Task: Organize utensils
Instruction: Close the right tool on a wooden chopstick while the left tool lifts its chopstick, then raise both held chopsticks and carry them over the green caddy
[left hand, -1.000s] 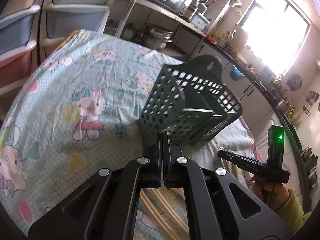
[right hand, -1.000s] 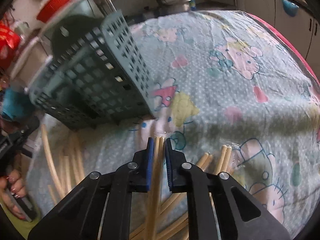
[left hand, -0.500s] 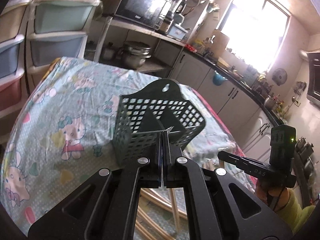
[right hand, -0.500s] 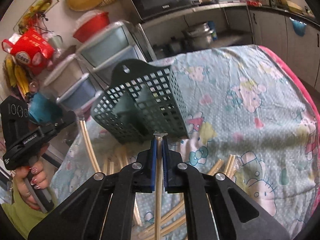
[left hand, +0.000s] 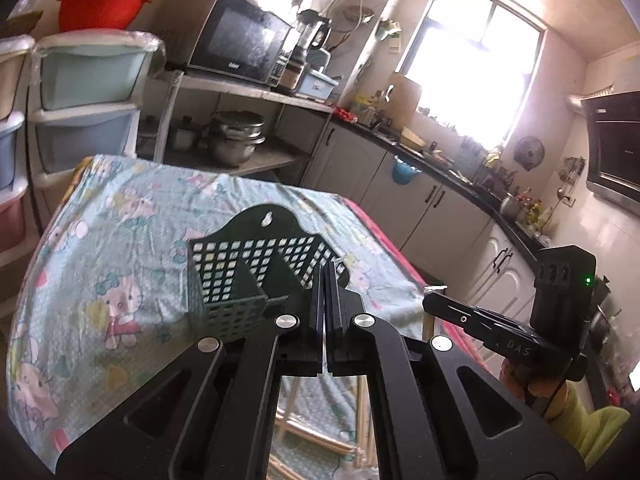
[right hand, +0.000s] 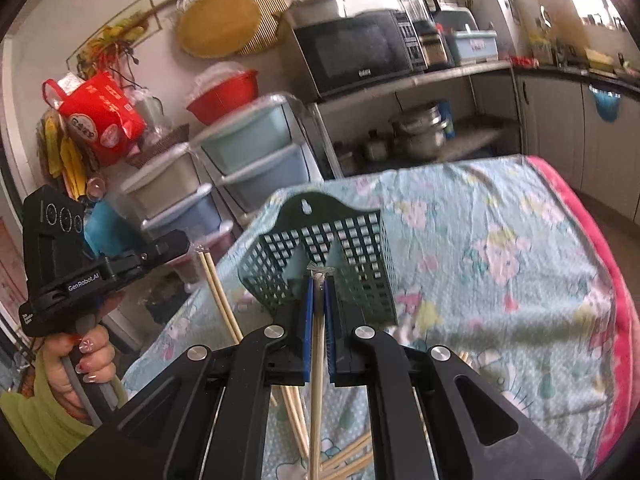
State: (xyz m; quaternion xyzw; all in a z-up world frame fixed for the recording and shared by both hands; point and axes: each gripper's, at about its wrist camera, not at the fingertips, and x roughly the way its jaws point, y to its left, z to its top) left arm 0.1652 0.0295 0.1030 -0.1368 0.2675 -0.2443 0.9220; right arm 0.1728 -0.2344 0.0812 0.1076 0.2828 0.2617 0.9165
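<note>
The left gripper (right hand: 182, 246) grips a wrapped chopstick pair (right hand: 218, 296), lifted clear for loading. Mid-table, near the far edge, the green slotted basket (left hand: 256, 276) stands upright, mouth open to receive. The right gripper (right hand: 319, 280) pinches another wrapped pair (right hand: 317, 380); more chopsticks (right hand: 356, 454) lie at the near edge.

microwave (left hand: 240, 42), red tub (left hand: 102, 8), perhaps pots (left hand: 236, 142)

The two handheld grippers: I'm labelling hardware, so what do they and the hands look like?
Both are black. The left gripper reads "GenRobot.AI"; the right gripper has blue pads. The left hand has decorated nails and a yellow-green sleeve.
</note>
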